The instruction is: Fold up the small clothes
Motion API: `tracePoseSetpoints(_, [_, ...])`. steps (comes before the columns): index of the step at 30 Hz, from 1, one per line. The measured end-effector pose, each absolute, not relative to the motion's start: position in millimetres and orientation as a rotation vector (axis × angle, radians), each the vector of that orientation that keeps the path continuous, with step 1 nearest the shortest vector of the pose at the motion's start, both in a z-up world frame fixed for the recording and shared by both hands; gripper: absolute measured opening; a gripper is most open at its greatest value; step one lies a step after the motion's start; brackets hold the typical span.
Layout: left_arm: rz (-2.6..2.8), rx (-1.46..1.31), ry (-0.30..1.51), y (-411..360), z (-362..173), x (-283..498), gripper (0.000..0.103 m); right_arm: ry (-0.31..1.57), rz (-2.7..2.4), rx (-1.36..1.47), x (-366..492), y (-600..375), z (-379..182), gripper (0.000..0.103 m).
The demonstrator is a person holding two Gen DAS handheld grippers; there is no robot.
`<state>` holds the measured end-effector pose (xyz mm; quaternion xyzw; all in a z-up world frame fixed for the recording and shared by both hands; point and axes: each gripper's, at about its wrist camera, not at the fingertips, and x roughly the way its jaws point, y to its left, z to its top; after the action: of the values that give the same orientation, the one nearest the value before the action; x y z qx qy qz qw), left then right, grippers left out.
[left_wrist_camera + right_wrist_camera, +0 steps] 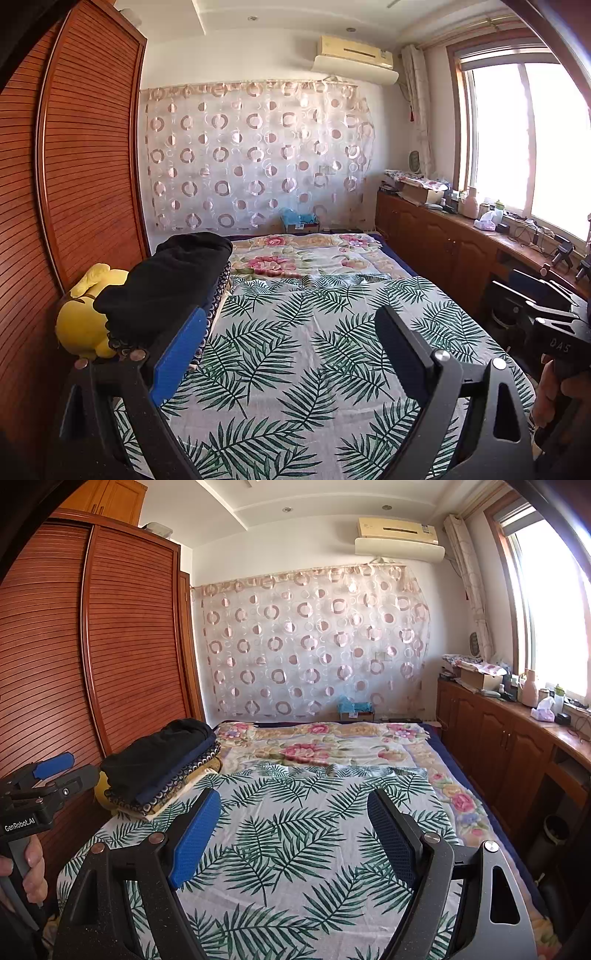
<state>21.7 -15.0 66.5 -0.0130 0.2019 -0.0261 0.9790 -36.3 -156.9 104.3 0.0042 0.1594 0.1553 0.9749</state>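
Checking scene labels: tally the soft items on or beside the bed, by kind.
Palm-leaf cloth, spread flat: 1
Floral blanket: 1
Stack of folded clothes: 1
Yellow plush toy: 1
Total: 4

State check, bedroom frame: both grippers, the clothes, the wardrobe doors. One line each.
Left gripper: open, fingers empty.
Right gripper: open, fingers empty.
Stack of dark folded clothes: folded, piled at the bed's left edge.
Palm-leaf print white cloth: spread flat on the bed.
Slatted brown wooden wardrobe doors: shut.
Yellow plush toy: lying beside the stack.
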Motion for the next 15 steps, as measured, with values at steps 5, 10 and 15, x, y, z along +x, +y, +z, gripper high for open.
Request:
tracePoseSetpoints(5, [-0.053, -0.025, 0.407, -15.1, 66.2, 21.8, 0.093, 0.320, 0.314, 0.010, -36.4, -158.3, 104.1, 0.083])
tracePoseSetpoints(10, [-0.053, -0.026, 0.408, -15.3, 65.9, 21.9, 0.093, 0.319, 0.317, 0.009, -36.4, -158.8, 104.4, 0.083])
tracePoseSetpoints(15, [-0.054, -0.026, 0.408, -15.2, 65.8, 22.0, 0.093, 0.320, 0.318, 0.010, -35.7, -159.3, 104.3, 0.083])
